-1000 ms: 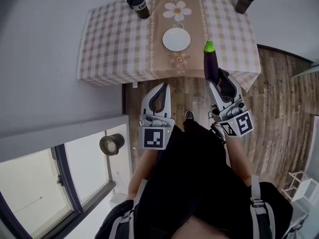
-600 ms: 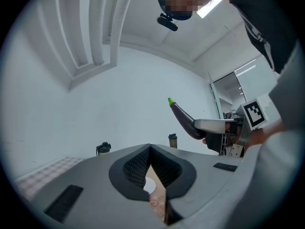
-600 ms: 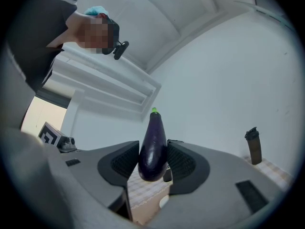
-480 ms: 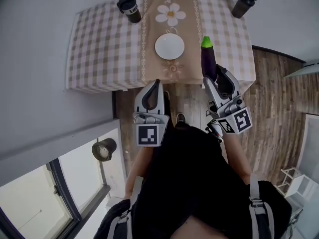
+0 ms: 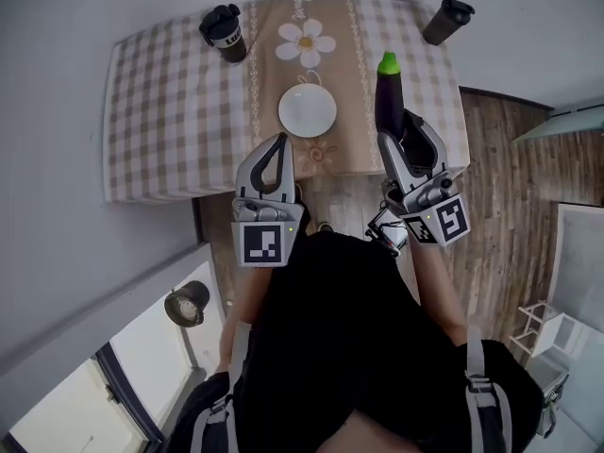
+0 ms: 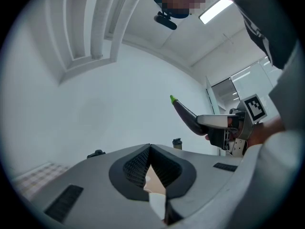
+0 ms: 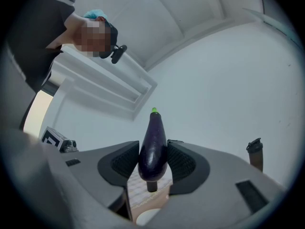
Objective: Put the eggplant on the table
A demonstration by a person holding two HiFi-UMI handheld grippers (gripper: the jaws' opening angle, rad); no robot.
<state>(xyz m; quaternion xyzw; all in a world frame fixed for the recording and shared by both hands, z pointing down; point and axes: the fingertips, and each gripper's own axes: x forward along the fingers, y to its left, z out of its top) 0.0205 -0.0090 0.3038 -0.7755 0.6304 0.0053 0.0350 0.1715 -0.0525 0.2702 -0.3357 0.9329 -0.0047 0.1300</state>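
Note:
A dark purple eggplant (image 5: 388, 97) with a green tip points away from me, and my right gripper (image 5: 398, 128) is shut on its thick end. It hangs over the right front part of the checkered table (image 5: 170, 111). In the right gripper view the eggplant (image 7: 152, 144) stands between the two black pads (image 7: 181, 161). My left gripper (image 5: 278, 142) is shut on nothing at the table's front edge, just before a white plate (image 5: 307, 109). The left gripper view shows its jaws (image 6: 150, 149) closed and the eggplant (image 6: 185, 114) off to the right.
Two dark lidded cups stand at the table's far corners, one left (image 5: 223, 31) and one right (image 5: 444, 19). A beige runner with a flower print (image 5: 304, 38) lies under the plate. Wooden floor (image 5: 500, 187) lies to the right, a round lamp (image 5: 186, 302) at lower left.
Both grippers have moved forward toward the table. The eggplant now reaches over the tablecloth, and the left gripper's tips have come up to the table's front edge.

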